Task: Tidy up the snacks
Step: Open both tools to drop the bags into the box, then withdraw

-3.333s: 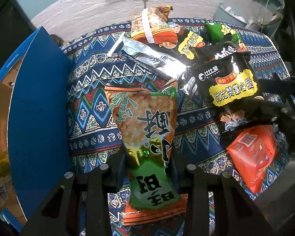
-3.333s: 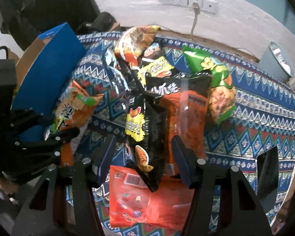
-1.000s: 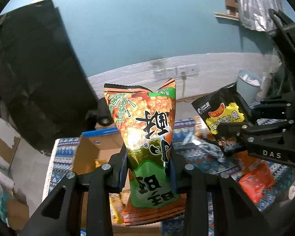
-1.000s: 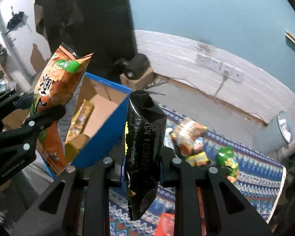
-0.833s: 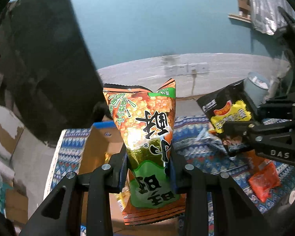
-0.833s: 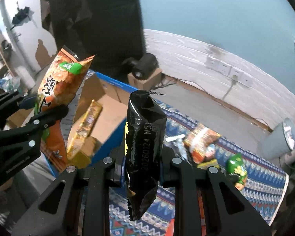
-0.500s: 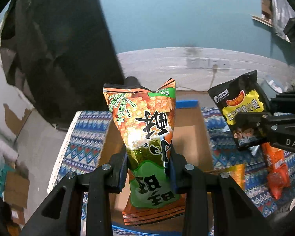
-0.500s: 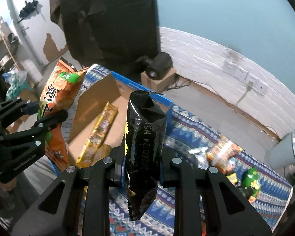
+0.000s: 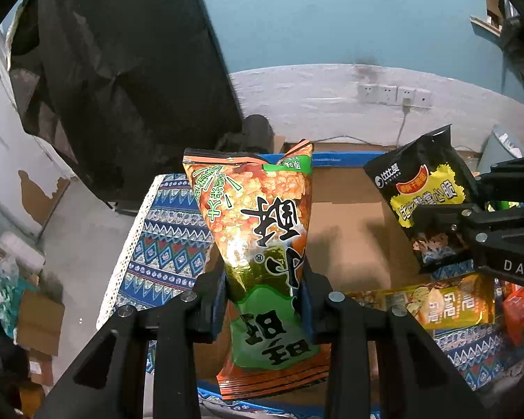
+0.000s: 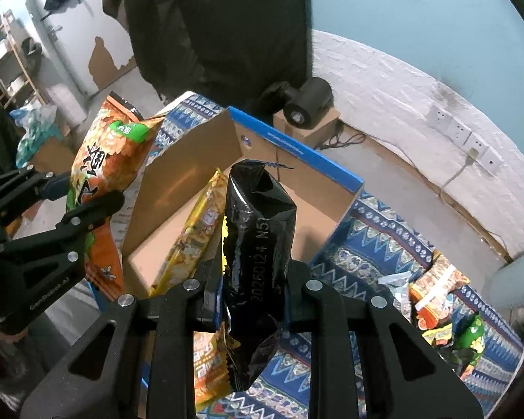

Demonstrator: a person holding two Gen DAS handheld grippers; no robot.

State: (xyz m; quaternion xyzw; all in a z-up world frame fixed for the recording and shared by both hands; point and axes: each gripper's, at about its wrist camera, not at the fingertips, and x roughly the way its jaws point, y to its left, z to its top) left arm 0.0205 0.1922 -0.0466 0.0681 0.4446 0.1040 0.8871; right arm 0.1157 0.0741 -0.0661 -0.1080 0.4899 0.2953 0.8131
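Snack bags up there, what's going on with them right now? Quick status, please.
Left gripper shut on orange-green bag; right gripper shut on black bag. Both over the open cardboard box. Yellow packet already inside; nothing blocking.

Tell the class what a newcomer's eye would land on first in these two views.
First, the orange-and-green snack bag standing upright in the left claw, and the black snack bag pinched in the right claw. Both hang over an open cardboard box with a yellow packet already inside.
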